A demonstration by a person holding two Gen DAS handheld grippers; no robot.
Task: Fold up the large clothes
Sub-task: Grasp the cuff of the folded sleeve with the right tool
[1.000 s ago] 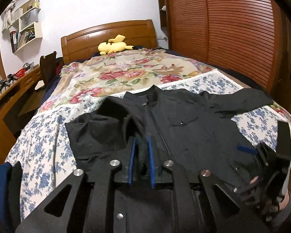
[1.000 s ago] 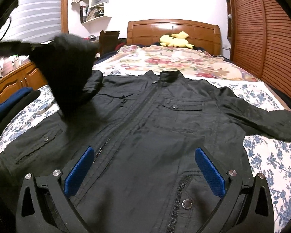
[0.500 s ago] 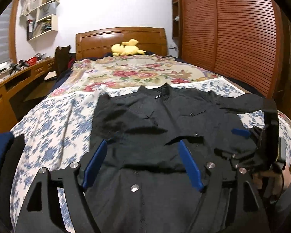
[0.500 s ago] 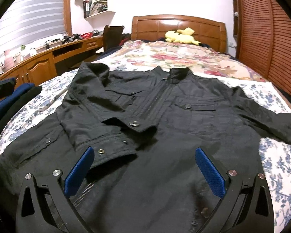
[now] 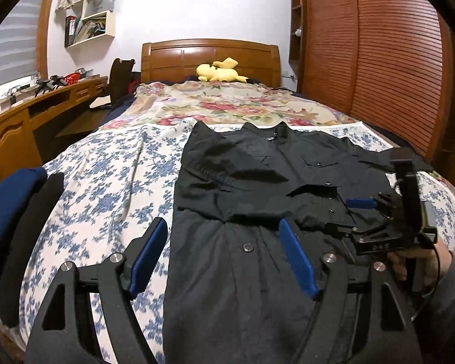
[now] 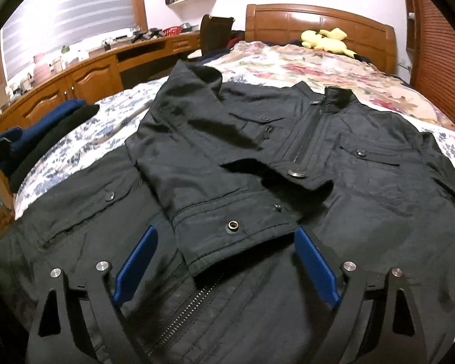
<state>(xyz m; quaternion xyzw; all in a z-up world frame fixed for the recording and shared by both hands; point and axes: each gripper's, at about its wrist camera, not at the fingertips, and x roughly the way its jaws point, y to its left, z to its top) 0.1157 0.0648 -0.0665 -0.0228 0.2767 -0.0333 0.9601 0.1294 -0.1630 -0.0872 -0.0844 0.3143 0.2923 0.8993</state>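
A black zip jacket (image 5: 257, 182) lies front up on the bed, collar toward the headboard; it also shows in the right wrist view (image 6: 333, 157). Its left sleeve (image 6: 203, 163) is folded across the chest, cuff near the zip. The other sleeve (image 6: 449, 170) stretches out to the right. My left gripper (image 5: 224, 242) is open and empty above the jacket's lower left part. My right gripper (image 6: 227, 257) is open and empty just above the folded cuff; it also shows in the left wrist view (image 5: 364, 206) over the jacket's right side.
The bed has a blue-flowered sheet (image 5: 106, 182) and a floral blanket (image 5: 227, 103) with a yellow plush toy (image 5: 218, 72) by the headboard. Folded dark blue and black clothes (image 5: 12, 212) lie at the left edge. A wooden desk (image 6: 85, 75) runs along the left, a wardrobe (image 5: 379, 60) on the right.
My left gripper, shut on the sleeve a second ago, let it go across the chest, opened and drew back. My right gripper moved closer over the cuff.
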